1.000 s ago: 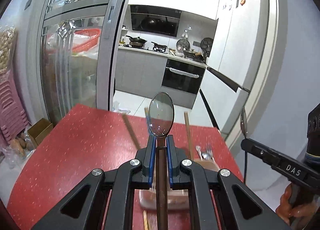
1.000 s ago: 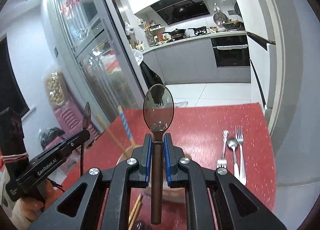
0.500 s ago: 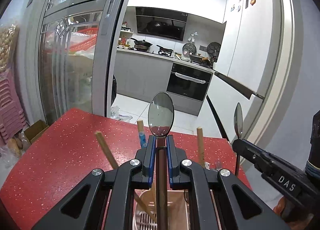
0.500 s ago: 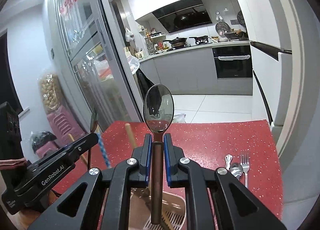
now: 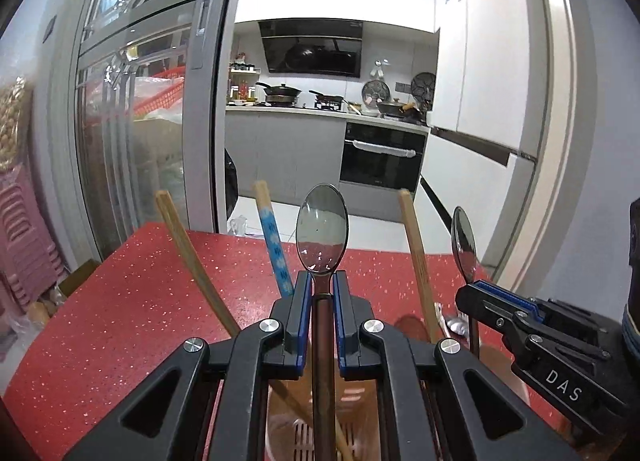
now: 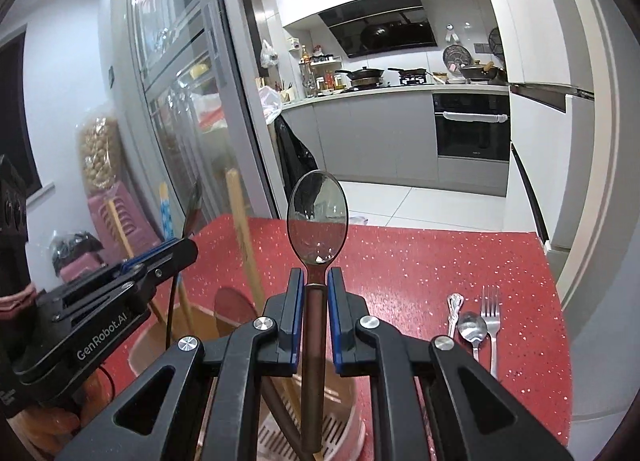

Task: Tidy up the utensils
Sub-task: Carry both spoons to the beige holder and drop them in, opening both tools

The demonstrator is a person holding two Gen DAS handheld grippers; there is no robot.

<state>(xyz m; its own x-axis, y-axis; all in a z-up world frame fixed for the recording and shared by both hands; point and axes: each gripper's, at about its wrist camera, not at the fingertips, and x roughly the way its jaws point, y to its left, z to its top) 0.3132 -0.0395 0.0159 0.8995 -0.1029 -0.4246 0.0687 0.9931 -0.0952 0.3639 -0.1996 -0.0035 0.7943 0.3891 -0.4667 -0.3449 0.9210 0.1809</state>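
My left gripper [image 5: 320, 285] is shut on a dark-handled spoon [image 5: 322, 233], bowl up, its handle reaching down into a pink utensil holder [image 5: 360, 401]. My right gripper [image 6: 312, 281] is shut on a second like spoon [image 6: 317, 221], its handle also down in the holder [image 6: 344, 421]. Each gripper shows in the other's view: the right gripper [image 5: 472, 289] at right, the left gripper [image 6: 180, 253] at left. Wooden chopsticks [image 5: 192, 257] and a blue-patterned chopstick [image 5: 274, 249] stand tilted in the holder.
The red speckled table [image 6: 420, 261] carries a fork [image 6: 491, 313], a small spoon [image 6: 472, 327] and another silver utensil [image 6: 454, 309] lying at the right. A glass sliding door [image 5: 132, 133] stands left; the kitchen lies beyond.
Both grippers have come down and closer to the holder with their spoons. The chopsticks and holder have risen into view, and the spoon handles now sit inside the holder.
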